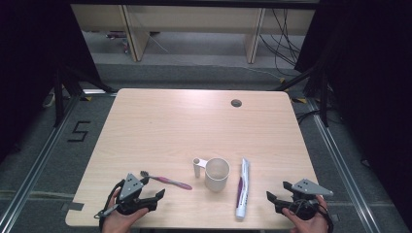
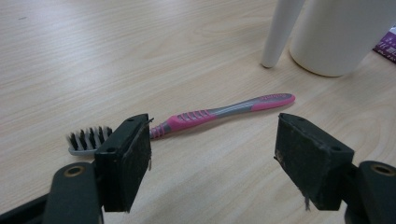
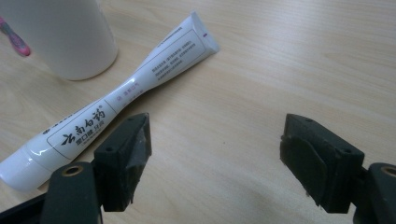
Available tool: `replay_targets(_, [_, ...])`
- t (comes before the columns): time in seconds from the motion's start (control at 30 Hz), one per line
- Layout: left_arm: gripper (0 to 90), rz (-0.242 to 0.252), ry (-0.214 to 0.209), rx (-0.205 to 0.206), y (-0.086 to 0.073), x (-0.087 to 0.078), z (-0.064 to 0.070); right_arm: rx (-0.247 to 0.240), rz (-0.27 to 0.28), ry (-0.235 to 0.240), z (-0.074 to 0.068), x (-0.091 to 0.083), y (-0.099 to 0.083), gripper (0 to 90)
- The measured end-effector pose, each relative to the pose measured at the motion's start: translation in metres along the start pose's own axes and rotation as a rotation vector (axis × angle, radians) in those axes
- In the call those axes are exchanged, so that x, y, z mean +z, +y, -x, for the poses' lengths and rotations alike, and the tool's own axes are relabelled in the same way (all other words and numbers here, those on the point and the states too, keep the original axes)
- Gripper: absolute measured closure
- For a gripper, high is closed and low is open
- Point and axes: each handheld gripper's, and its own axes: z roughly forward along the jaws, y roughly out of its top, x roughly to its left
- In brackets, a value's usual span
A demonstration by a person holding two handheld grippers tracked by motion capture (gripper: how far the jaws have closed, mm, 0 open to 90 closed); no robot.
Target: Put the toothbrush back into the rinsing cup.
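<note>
A pink and grey toothbrush (image 1: pixel 167 181) (image 2: pixel 219 112) lies flat on the table, bristles toward the left. My left gripper (image 1: pixel 153 188) (image 2: pixel 212 158) is open just in front of it, holding nothing. A white cup (image 1: pixel 216 174) (image 2: pixel 343 32) (image 3: pixel 60 35) stands upright to its right, handle (image 1: pixel 198 166) (image 2: pixel 281 30) toward the back left. A white toothpaste tube (image 1: pixel 242 188) (image 3: pixel 116 93) lies beside the cup, cap toward the front edge. My right gripper (image 1: pixel 278 196) (image 3: pixel 215 158) is open to the right of the tube, apart from it.
The wooden table (image 1: pixel 184 126) has a round cable hole (image 1: pixel 236 103) near its back right. Shelving legs and cables lie on the floor behind it. A "5" mark (image 1: pixel 78 131) is on the floor at the left.
</note>
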Motion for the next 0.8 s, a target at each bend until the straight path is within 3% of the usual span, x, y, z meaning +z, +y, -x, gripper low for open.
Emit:
replay_targets(0.33, [26.7, -0.010, -0.018, 0.010, 0.000, 0.005, 0.006, 0.017, 0.009, 0.000, 0.001, 0.000, -0.001, 26.0])
replay_targets(0.43, [26.7, -0.009, -0.016, 0.010, 0.001, 0.006, 0.008, 0.037, 0.016, 0.014, 0.002, 0.000, -0.001, 26.0])
replay_targets(0.47, [26.7, -0.006, -0.015, 0.006, 0.001, 0.007, 0.009, 0.089, -0.004, 0.027, 0.000, 0.000, -0.002, 26.0])
replay_targets(0.53, [26.7, -0.007, -0.023, 0.012, 0.002, 0.008, 0.010, 0.091, -0.003, 0.025, 0.000, 0.000, -0.002, 26.0])
replay_targets(0.57, [26.7, -0.009, -0.025, 0.009, 0.003, 0.008, 0.011, 0.054, 0.002, 0.019, 0.004, 0.000, -0.002, 26.0])
replay_targets(0.7, [26.7, 0.003, -0.037, 0.015, 0.006, 0.012, 0.015, 0.069, -0.006, -0.004, 0.002, 0.001, -0.003, 26.0])
replay_targets(0.8, [26.8, -0.002, -0.038, 0.022, 0.010, 0.013, 0.017, 0.080, -0.013, 0.016, 0.001, 0.000, -0.002, 26.0])
